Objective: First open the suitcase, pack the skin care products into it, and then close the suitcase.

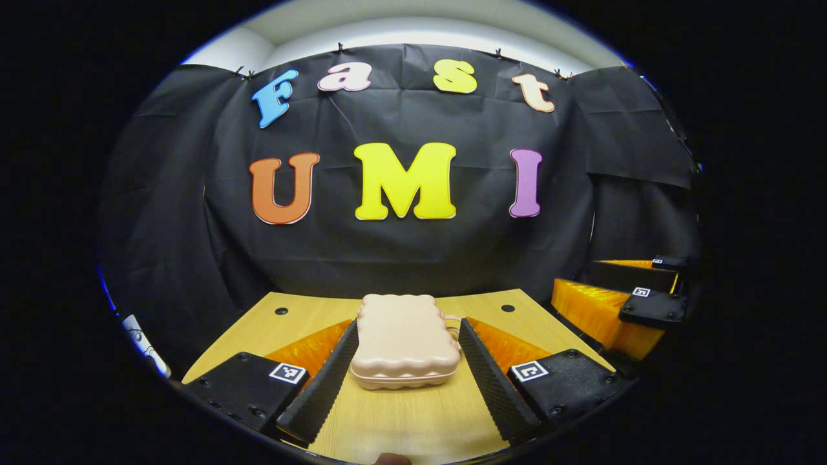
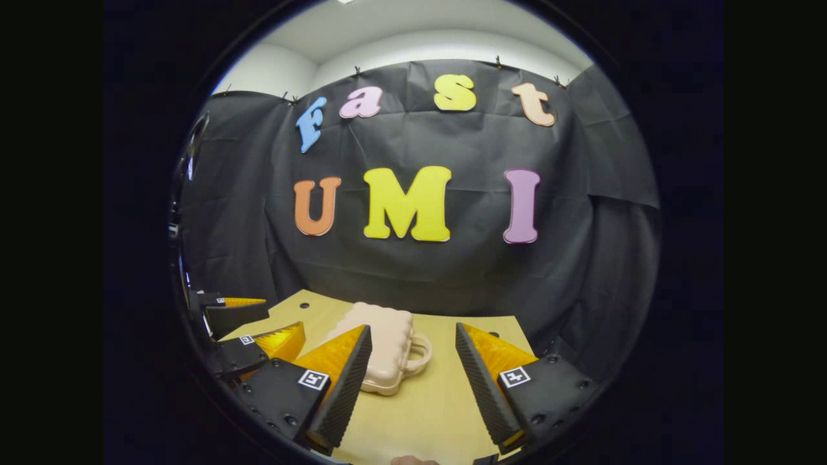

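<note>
A small beige suitcase (image 1: 405,340) lies flat and closed on the wooden table (image 1: 413,420), its handle on its right side. My left gripper (image 1: 407,336) is open, its fingers standing on either side of the case without touching it. In the right gripper view the same suitcase (image 2: 381,345) sits left of centre with its handle (image 2: 420,352) pointing right. My right gripper (image 2: 413,336) is open, nothing between its fingers; its left finger overlaps the case's near side. The right gripper (image 1: 620,303) appears at the right in the left gripper view. The left gripper (image 2: 249,336) appears at the left in the right gripper view.
The black cloth wall hangs close behind the table's back edge (image 1: 394,297). Two small round holes (image 1: 281,310) mark the tabletop's back corners. Bare wood lies in front of the suitcase and to its right (image 2: 446,407).
</note>
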`<action>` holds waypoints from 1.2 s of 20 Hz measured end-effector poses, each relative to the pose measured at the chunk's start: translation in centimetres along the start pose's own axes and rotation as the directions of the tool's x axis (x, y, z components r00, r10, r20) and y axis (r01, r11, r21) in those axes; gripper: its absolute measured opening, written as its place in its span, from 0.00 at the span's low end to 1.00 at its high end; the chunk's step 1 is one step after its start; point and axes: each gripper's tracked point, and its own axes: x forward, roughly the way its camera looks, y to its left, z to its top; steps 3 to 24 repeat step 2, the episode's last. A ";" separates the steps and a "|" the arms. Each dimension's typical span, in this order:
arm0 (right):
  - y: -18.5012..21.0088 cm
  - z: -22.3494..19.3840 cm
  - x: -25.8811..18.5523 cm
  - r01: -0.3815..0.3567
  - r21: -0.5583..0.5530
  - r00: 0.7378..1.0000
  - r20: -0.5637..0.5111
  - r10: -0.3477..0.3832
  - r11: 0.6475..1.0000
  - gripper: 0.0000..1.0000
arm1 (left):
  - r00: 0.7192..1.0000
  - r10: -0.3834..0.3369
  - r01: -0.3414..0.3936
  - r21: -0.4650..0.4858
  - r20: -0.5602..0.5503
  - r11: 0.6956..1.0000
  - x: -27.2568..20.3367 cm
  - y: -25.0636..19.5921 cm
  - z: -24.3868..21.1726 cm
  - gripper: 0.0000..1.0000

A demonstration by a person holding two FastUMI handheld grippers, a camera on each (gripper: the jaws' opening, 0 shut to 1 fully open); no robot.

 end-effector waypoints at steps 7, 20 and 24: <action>1.3 0.3 -0.2 -0.010 -0.009 1.000 0.005 0.010 1.000 0.79 | 1.000 0.009 -0.009 0.001 0.014 1.000 -0.3 1.0 0.2 0.99; 1.3 0.3 -0.2 -0.010 -0.009 1.000 0.005 0.010 1.000 0.79 | 1.000 0.009 -0.009 0.001 0.014 1.000 -0.3 1.0 0.2 0.99; 1.3 0.3 -0.2 -0.010 -0.009 1.000 0.005 0.010 1.000 0.79 | 1.000 0.009 -0.009 0.001 0.014 1.000 -0.3 1.0 0.2 0.99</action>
